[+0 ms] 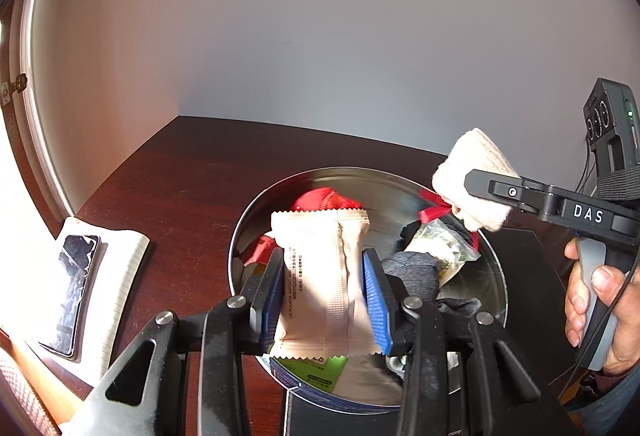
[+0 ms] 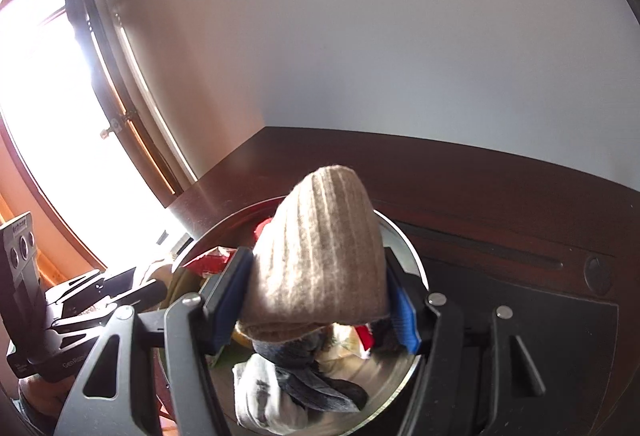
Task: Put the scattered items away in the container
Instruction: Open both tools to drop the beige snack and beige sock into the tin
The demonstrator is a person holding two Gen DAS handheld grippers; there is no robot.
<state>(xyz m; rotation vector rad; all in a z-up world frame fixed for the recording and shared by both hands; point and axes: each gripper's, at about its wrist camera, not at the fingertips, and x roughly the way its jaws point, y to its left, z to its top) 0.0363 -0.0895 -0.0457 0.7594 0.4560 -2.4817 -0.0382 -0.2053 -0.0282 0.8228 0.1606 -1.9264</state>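
Beige, zigzag-edged snack packet sits pinched in the left hand-held gripper over the round metal tin. Ribbed cream sock is clamped by the right hand-held gripper, marked "DAS". Inside the tin lie a grey sock and red cloth. Beyond, the dark bench.

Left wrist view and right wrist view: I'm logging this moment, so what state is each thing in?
Left tool: shut on the beige packet, above the tin.
Beige packet: sealed, held upright.
Right tool: shut on the folded knit cloth.
Folded knit cloth: held above the tin.
Round metal tin: open, partly filled.
Phone: lying on the notepad, screen dark.
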